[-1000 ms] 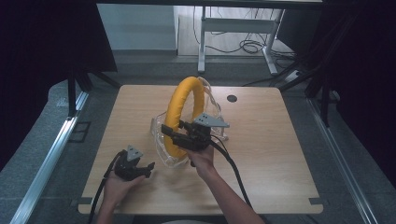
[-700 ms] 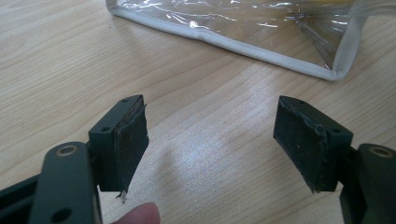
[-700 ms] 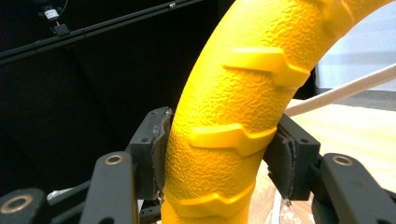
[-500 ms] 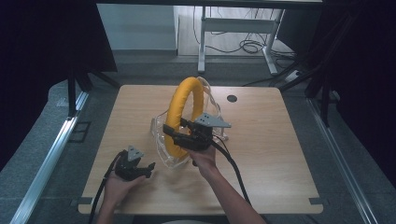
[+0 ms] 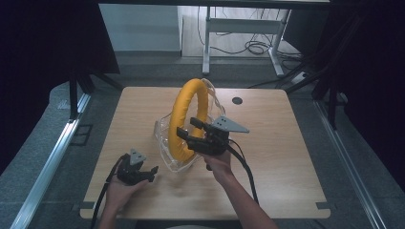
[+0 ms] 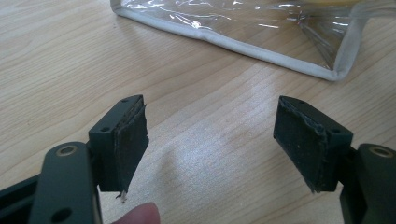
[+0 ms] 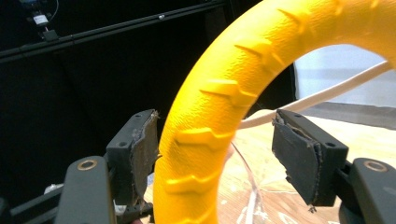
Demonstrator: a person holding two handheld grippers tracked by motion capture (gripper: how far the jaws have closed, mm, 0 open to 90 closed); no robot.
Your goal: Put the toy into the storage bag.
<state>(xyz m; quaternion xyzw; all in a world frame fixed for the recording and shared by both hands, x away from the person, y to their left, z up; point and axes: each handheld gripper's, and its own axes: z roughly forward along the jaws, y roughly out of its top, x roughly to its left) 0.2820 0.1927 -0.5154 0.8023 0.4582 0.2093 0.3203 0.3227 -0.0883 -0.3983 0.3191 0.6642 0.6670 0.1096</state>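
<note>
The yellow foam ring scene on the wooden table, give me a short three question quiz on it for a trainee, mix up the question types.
1. True or false: the left gripper is shut on the clear plastic bag with the white edge.
2. Multiple choice: the yellow ribbed foam ring is
A. lying flat on the light wooden table
B. standing upright on edge, partly inside the bag
C. hanging off the table's far edge
3. Fill in: in the right gripper view, the ring passes between the open jaws of the right gripper, touching or almost touching the ____ pad as pictured.

Key: 1 false, its jaws are open over bare table; 2 B; 3 left.
</note>
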